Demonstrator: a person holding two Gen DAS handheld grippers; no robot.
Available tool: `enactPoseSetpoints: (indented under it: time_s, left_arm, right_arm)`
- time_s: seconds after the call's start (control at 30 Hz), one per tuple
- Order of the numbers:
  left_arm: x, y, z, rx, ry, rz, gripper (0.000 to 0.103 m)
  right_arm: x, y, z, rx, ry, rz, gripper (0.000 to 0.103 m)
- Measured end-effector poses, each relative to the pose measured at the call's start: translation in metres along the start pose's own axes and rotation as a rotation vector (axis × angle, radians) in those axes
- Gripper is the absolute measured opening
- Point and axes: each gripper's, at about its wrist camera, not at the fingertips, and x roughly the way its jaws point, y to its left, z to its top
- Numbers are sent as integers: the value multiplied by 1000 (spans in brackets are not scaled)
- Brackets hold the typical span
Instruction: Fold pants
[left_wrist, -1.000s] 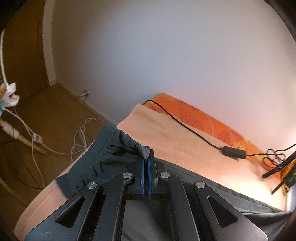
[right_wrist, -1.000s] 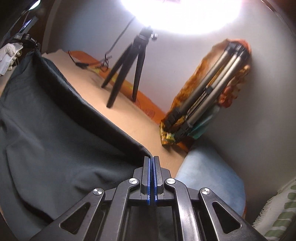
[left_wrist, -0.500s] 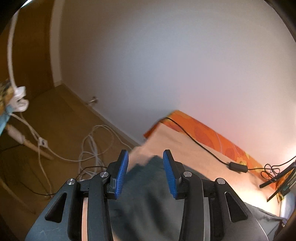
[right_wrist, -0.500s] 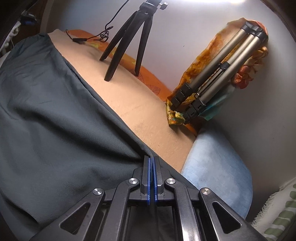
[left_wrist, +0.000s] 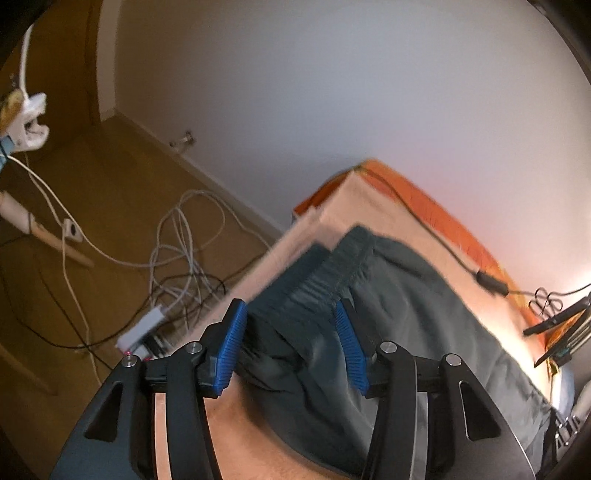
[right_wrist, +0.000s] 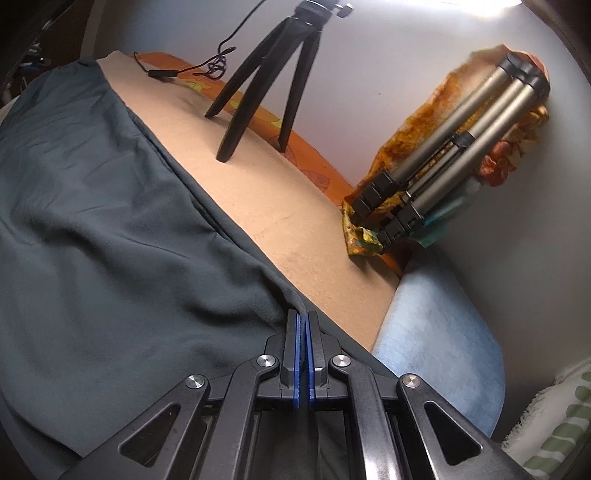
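Dark grey-green pants (left_wrist: 399, 317) lie spread on a beige-covered surface (left_wrist: 399, 221). Their gathered elastic waistband (left_wrist: 332, 273) lies near the surface's left corner. My left gripper (left_wrist: 290, 332) is open, hovering just above the waistband with nothing between its blue pads (left_wrist: 231, 347). In the right wrist view the pants (right_wrist: 110, 221) cover the left half of the frame. My right gripper (right_wrist: 303, 321) is shut on the pants' edge, which runs up from the jaws as a taut fold line.
A black tripod (right_wrist: 266, 81) stands on the beige cover, with a black cable and adapter (left_wrist: 487, 282) beside it. A folded metal tripod (right_wrist: 454, 147) leans on the wall. A blue cushion (right_wrist: 439, 339) lies to the right. White cables (left_wrist: 184, 236) lie on the wood floor.
My left gripper let go of the waistband, opened and lifted, then came back down over it. My right gripper kept its grip and lowered the pants flatter onto the surface.
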Motion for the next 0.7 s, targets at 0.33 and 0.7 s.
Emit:
enactPoseSetpoints:
  time_s: [0.33, 0.7]
  left_arm:
    - [5, -19, -5, 70, -98, 56, 7]
    - [-13, 10, 4, 23, -162, 67, 6]
  right_arm:
    - [5, 1, -3, 9, 1, 8, 0]
    - [-6, 3, 11, 6, -48, -12, 0]
